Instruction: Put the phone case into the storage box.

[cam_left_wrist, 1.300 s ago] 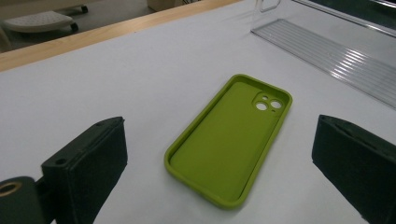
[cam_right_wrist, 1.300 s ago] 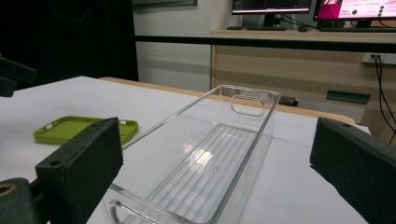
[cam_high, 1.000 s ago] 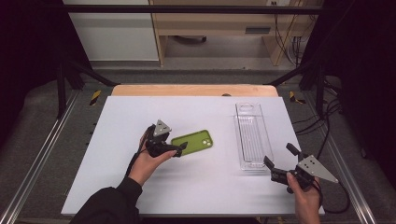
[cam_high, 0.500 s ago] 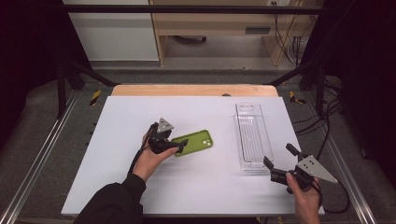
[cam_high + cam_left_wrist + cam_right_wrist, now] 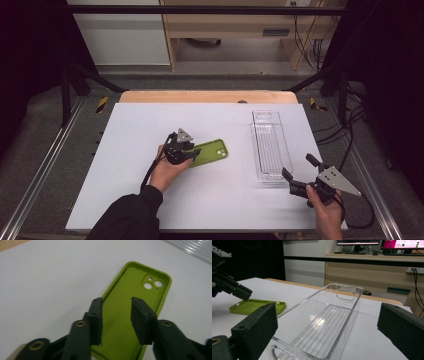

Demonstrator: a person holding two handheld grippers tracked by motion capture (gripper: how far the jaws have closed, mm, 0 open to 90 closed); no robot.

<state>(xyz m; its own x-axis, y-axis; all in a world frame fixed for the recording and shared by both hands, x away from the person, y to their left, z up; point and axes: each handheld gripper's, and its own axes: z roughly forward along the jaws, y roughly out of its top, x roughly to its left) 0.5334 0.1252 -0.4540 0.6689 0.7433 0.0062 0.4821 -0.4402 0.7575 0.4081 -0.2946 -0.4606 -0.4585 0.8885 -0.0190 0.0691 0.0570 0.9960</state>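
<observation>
My left gripper (image 5: 116,315) has its jaws drawn narrow; they have just been closing, one pad (image 5: 96,320) outside the long wall of the green phone case (image 5: 130,312) and the other over its hollow. Whether the pads press the wall yet I cannot quite tell, since a gap appears between them. The case lies open side up near the middle of the white table (image 5: 125,150), its camera cutout pointing away from my hand. My right gripper (image 5: 327,327) hangs with jaws wide and nothing between them, facing the near short end of the clear tray (image 5: 322,322), which stands lengthwise near the table's right edge, well apart from the case.

The risk, as I judge it, lies in the soft thin wall: a pinch on one side could fold it, or let the case swing and slip out once lifted. Closing off-centre could also shove the case across the table instead of catching it.
</observation>
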